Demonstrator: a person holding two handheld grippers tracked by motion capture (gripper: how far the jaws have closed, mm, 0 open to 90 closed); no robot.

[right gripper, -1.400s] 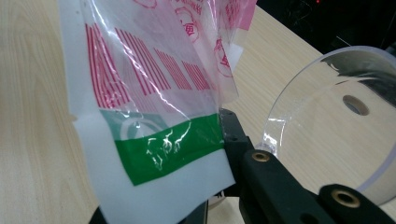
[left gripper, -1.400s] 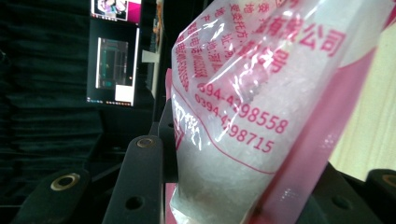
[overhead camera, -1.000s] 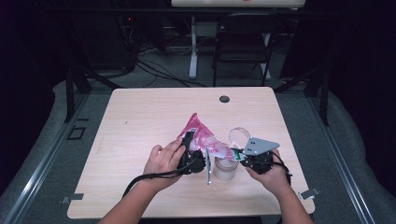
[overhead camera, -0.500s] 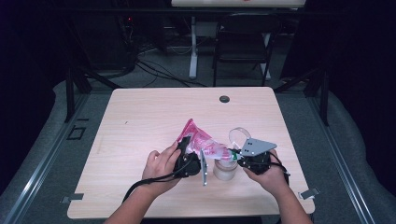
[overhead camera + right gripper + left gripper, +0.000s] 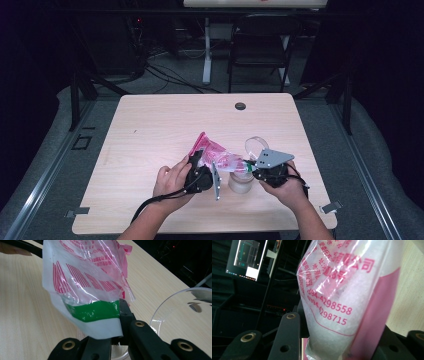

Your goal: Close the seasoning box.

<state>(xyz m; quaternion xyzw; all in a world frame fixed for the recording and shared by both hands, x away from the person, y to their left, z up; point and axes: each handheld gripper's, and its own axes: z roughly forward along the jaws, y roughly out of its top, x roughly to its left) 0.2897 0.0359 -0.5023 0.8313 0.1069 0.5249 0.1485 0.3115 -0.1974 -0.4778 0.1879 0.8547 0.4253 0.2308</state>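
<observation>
High view. Wooden table [image 5: 150, 130], light top, with a dark round grommet [image 5: 240, 106] near its far edge. Pink-and-clear plastic bag [image 5: 216, 152] of white grains, held above the table's near middle between two hand-held grippers, its pink far end tilted up to the left. Left gripper [image 5: 199, 172], in the person's left hand [image 5: 170, 181], grips the bag's pink end. Right gripper [image 5: 252, 167], grey three-cornered plate on top, in the right hand [image 5: 286, 187], holds the bag's other end. Small clear jar [image 5: 240, 181] stands on the table just below the bag, between the two grippers. A clear round lid [image 5: 256, 145] lies just beyond the right gripper. A dark chair [image 5: 260, 45] stands on the floor past the table.

Left gripper view. Bag [image 5: 347, 300] close up, clear film with pink printed characters and phone digits, white grains inside. Its lower part sits between the two black jaws, which stand partly closed and clamp it. A lit monitor [image 5: 247, 258] shows at upper left.

Right gripper view. Bag [image 5: 85, 287] hangs over the table [image 5: 25, 315], pink stripes above a green band, white edge at bottom. The jaws are pinched tight on that white edge. Clear lid [image 5: 180, 312] lies on the table at right.
</observation>
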